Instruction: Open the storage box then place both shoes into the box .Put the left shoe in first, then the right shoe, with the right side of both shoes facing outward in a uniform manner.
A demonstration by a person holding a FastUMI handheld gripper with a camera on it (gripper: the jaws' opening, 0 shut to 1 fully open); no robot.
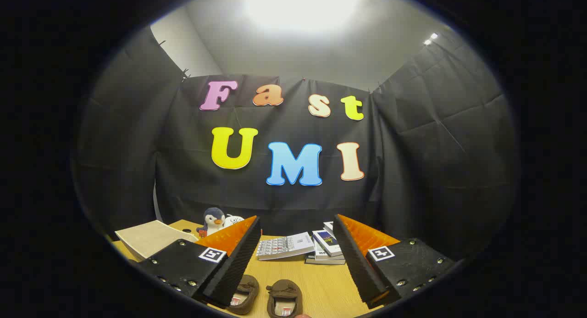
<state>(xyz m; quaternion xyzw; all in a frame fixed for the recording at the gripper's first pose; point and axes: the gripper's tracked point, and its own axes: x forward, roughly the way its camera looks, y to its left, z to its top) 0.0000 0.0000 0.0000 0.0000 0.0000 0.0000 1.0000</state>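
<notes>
My gripper [297, 226] is held above a light wooden table [321, 286], its two fingers spread wide apart with nothing between them. Low down in the gap between the fingers sit two brown slipper-style shoes, side by side and just apart: the left shoe [244, 294] is partly hidden behind my left finger [236, 258], and the right shoe [284, 298] lies clear beside it (their openings face up toward me, pale insoles showing). The beige storage box [149, 237] rests on the table beyond my left finger; I cannot tell how its lid stands. Just behind it, against the black cloth wall, stands a small penguin plush [212, 220] with a white soft toy [234, 220] touching its side. Beyond the fingertips, farther across the table, lie several books [300, 247] in a loose, overlapping pile.
</notes>
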